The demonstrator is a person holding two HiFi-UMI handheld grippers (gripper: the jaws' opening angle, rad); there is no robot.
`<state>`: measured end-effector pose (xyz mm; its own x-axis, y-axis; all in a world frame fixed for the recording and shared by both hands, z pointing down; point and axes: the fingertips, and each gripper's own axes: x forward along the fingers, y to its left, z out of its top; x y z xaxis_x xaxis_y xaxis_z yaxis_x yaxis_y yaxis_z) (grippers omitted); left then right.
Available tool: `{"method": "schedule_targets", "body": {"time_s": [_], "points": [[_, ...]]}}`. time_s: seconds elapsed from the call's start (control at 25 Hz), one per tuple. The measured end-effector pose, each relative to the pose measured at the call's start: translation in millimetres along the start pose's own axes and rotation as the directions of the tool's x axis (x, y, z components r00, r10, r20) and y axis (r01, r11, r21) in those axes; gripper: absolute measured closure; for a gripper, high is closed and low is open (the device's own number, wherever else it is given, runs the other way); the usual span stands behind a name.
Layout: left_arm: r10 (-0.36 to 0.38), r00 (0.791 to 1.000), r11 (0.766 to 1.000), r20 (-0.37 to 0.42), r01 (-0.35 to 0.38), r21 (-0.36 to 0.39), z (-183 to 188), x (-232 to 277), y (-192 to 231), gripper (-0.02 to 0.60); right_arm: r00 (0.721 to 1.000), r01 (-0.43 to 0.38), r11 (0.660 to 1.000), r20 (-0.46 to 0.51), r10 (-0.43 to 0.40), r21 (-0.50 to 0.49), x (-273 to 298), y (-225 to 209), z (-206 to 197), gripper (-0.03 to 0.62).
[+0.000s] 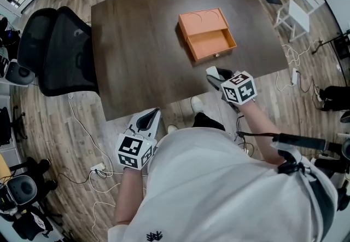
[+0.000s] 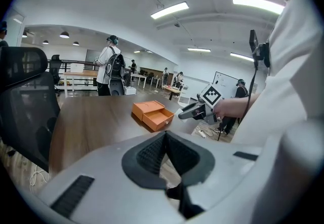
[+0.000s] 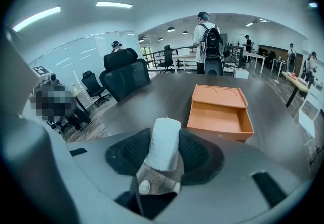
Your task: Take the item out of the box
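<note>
White roll (image 3: 165,139) clamped in right gripper (image 3: 165,153)
Open orange box (image 3: 219,111) is seen at its twelve o'clock; left gripper (image 2: 166,139) is clenched, empty.

The right claw (image 3: 165,135) covers both flanks of the white roll (image 3: 163,146), whose lower end is lost behind the claw body. The box (image 3: 218,111) probably hides some of its floor behind its front wall. The chair (image 2: 24,106) runs off the left gripper view's edge.
</note>
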<state>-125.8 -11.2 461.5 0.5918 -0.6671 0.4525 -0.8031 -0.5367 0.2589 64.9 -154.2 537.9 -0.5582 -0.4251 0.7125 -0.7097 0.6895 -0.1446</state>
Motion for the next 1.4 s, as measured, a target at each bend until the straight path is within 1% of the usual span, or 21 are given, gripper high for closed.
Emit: {"method": "schedule_targets", "body": {"time_s": [0.32,0.68,1.16,1.4], "points": [[-0.036,0.999,0.999,-0.002,0.036,0.014,-26,-22,-21,0.571,0.999,-0.009,1.000,0.049,0.008,0.013,-38,48,-31,0.421],[-0.077,0.997,0.996,0.004,0.077,0.033,-36,-36,-47,0.571,0.998,-0.007,1.000,0.068,0.007,0.001,-67,81,-50,0.421],[-0.092,0.996,0.995,0.001,0.092,0.035,-45,-38,-59,0.571,0.997,-0.016,1.000,0.075,0.017,-0.013,-78,96,-57,0.421],[-0.085,0.996,0.996,0.001,0.085,0.031,-46,-40,-58,0.571,0.997,-0.027,0.999,0.073,0.029,-0.028,-77,101,-55,0.421]]}}
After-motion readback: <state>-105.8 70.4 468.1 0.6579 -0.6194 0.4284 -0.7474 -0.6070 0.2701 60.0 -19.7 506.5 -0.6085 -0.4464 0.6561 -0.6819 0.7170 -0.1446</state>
